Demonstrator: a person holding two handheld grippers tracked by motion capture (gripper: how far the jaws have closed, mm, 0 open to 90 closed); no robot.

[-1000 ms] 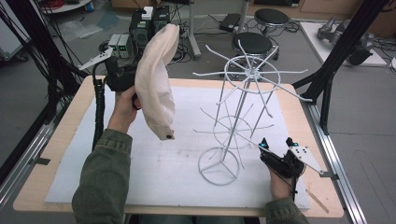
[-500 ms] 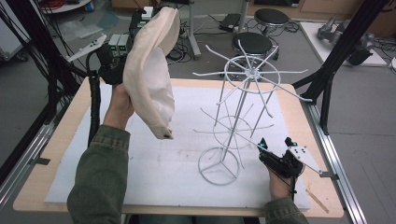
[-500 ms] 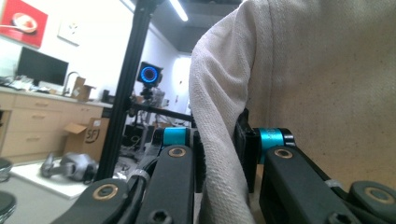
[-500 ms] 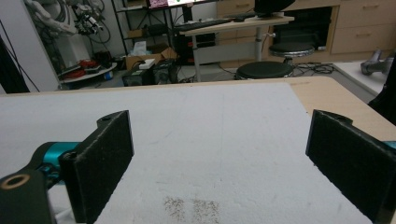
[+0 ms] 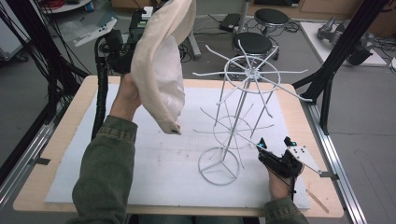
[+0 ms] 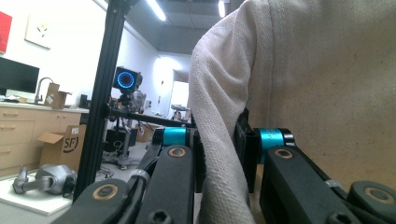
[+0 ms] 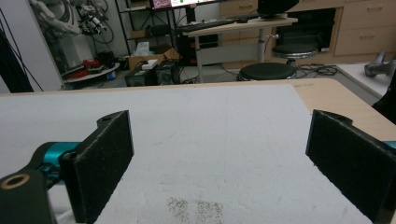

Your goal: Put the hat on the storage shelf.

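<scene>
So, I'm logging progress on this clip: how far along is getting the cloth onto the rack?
Done: the left tool is shut on the cloth and holds it high off the mat. In hand: the cloth hangs in the air left of the wire rack, not touching it. Left: draping it over the rack's arms, which look bare. The right tool rests open by the rack's base.

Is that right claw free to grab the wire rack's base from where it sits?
Probably yes. The right claw is open and holds nothing, beside the wire rack, with bare white mat ahead of it.
</scene>
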